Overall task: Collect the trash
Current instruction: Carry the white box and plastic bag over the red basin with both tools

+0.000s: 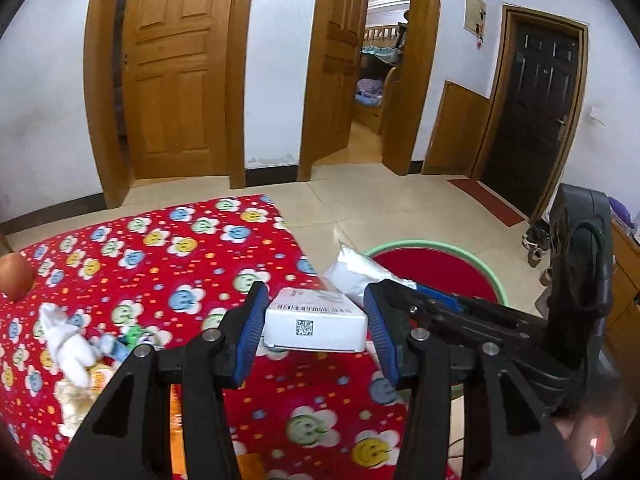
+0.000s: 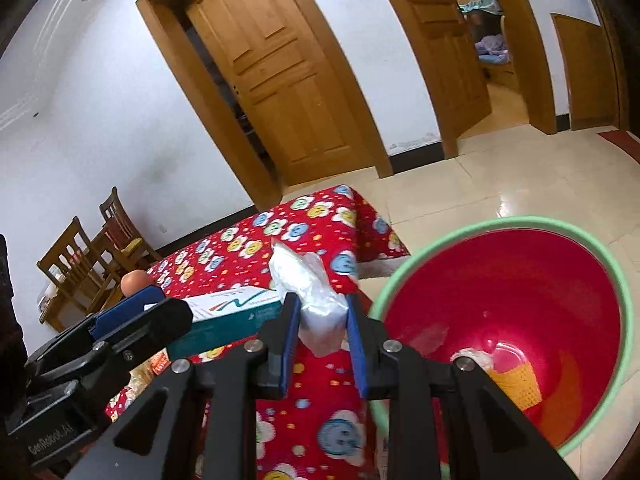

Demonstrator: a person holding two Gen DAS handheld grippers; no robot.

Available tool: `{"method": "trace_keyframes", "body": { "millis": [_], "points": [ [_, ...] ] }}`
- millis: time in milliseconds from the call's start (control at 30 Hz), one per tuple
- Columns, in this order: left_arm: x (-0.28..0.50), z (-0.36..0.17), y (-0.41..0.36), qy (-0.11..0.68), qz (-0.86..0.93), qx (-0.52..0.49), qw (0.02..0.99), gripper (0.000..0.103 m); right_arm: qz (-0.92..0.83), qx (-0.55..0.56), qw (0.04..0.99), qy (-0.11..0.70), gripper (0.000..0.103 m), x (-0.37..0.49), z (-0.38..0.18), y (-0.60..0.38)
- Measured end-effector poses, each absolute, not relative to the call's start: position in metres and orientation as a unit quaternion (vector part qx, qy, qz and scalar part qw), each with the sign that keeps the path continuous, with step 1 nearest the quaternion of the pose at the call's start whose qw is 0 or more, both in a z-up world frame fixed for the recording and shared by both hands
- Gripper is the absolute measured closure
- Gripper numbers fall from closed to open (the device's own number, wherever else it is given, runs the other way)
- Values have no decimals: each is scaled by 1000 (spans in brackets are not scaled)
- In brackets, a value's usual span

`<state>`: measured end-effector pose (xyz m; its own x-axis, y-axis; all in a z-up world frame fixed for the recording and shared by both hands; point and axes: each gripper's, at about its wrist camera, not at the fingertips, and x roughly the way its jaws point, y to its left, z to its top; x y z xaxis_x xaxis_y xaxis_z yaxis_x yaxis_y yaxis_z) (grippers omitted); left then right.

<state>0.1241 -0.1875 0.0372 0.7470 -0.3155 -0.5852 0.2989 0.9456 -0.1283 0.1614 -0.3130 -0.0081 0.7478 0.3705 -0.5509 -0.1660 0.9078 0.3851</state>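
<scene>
Right wrist view: right claw (image 2: pixel 322 330), clamping a crumpled clear plastic bag (image 2: pixel 316 300), has the green-rimmed red plastic basin (image 2: pixel 516 300) at three o'clock, nearer than the left claw (image 2: pixel 160 312), which grips a white-and-teal cardboard box (image 2: pixel 228 316).

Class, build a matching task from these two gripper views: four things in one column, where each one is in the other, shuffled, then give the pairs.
Things:
1. white box
2. plastic bag
3. egg
4. basin

Places:
A. on the floor beside the table
B. between the right gripper's pads
C. on the red cloth, near its edge
D. between the left gripper's pads

Pairs: 1-D, 2-B, 3-C, 4-A
</scene>
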Motion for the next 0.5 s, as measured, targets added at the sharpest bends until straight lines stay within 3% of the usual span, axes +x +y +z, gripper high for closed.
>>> {"method": "trace_keyframes", "body": {
  "millis": [500],
  "points": [
    [126,35,-237,318,-196,-6,928,52,111,185,925,311,78,151,-7,-362]
  ]
}}
